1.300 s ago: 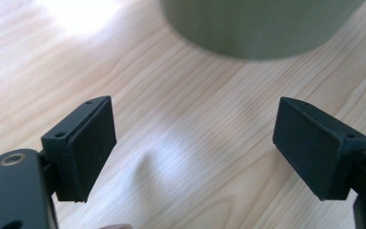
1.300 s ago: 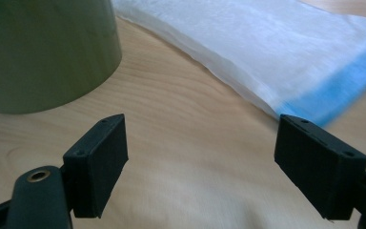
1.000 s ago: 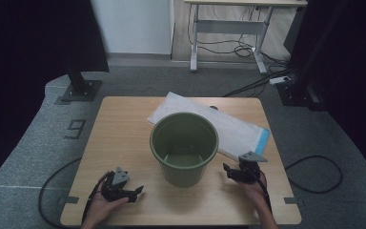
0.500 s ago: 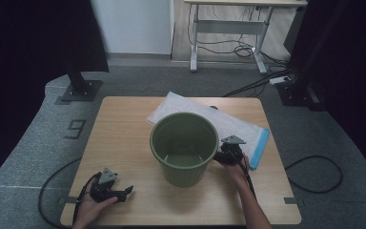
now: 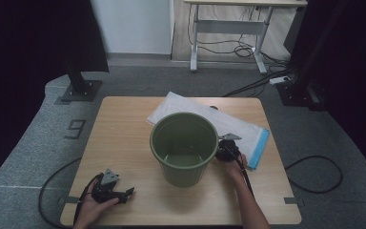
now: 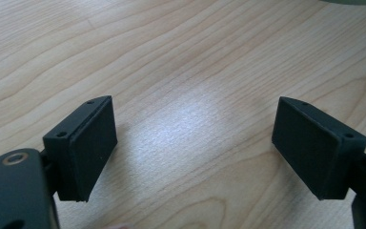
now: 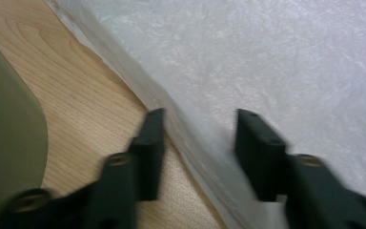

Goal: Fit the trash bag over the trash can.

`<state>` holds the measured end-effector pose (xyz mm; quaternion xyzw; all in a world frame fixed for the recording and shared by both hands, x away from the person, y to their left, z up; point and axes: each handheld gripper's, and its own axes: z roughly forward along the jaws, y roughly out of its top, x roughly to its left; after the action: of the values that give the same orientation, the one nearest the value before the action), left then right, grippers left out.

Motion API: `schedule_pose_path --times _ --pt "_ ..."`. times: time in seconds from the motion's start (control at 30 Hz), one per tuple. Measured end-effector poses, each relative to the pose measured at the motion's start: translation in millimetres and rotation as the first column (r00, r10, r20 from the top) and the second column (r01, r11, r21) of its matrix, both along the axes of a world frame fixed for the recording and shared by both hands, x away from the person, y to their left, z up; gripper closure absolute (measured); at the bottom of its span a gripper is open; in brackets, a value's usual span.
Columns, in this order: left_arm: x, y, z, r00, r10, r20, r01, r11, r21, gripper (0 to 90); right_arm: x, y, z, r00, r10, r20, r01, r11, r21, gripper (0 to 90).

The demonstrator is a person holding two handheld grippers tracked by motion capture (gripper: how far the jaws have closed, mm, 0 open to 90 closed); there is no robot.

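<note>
Bag [image 5: 233,125]: flat on table [image 5: 124,133] behind bucket [image 5: 185,148], thin, limp, likely slippery; best pinched at near edge. Right gripper [image 7: 198,155]: parted, straddling that edge, nothing clamped. Left gripper [image 6: 193,148]: wide apart over bare wood, empty.

Left gripper [image 5: 124,194] rests low with jaws wide apart; right gripper [image 5: 224,151] reaches forward, jaws parted.

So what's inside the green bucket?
The bucket looks empty; its bare floor shows. Its near inner wall is hidden by the rim. A white bag lies behind it.
</note>
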<state>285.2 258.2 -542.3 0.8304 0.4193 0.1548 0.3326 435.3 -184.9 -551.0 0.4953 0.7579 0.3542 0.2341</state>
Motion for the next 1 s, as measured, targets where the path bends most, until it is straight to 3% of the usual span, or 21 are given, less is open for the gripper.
schedule_pose_path --times 0.1,0.23,0.27,0.4,0.43,0.7,0.8,0.93,1.0 --pt "-1.4 -1.8 0.1 1.0000 -0.006 -0.002 0.006 0.9999 0.010 15.1 -2.1 -6.2 2.4 0.9994 -0.013 -0.034 0.013 0.9998 0.015 88.8" --pt "-1.5 -0.4 -0.3 1.0000 0.000 -0.004 0.000 1.0000 0.007 15.1 -13.2 -14.2 7.3 0.9987 -0.014 -0.048 0.013 0.9999 -0.006 89.1" --pt "-1.4 0.3 -0.2 1.0000 0.001 -0.005 -0.001 1.0000 0.008 15.1 -29.7 -21.1 12.2 0.9999 -0.001 -0.016 0.001 1.0000 -0.005 89.1" --pt "-1.3 1.8 -0.6 0.9999 0.008 -0.011 -0.008 0.9999 0.010 15.1 -55.9 -33.0 16.5 0.9999 0.011 0.004 -0.011 0.9995 -0.029 89.2" --pt "-1.6 1.6 -0.7 0.9998 0.011 -0.015 -0.011 0.9999 0.010 15.1 -76.7 -47.3 16.7 1.0000 0.008 0.004 -0.008 0.9997 -0.024 89.2" --pt "-2.6 -1.6 -1.1 0.9998 0.006 -0.018 -0.006 0.9999 0.011 15.1 -143.2 -94.6 5.6 0.9996 -0.022 -0.018 0.022 0.9995 0.023 89.1" --pt "-2.7 -1.7 -1.0 0.9998 0.009 -0.020 -0.009 0.9999 0.007 15.1 -155.6 -103.9 0.7 0.9991 -0.035 -0.022 0.036 0.9988 0.033 89.2" --pt "-4.4 -1.7 -1.3 0.9997 0.012 -0.019 -0.012 0.9999 0.004 15.1 -159.4 -106.7 -0.1 0.9994 -0.029 -0.021 0.029 0.9991 0.030 88.3" --pt "-4.1 -1.5 -1.4 0.9997 0.012 -0.019 -0.012 0.9999 0.002 15.1 -156.7 -103.9 2.6 0.9985 -0.034 -0.043 0.036 0.9982 0.048 69.9"
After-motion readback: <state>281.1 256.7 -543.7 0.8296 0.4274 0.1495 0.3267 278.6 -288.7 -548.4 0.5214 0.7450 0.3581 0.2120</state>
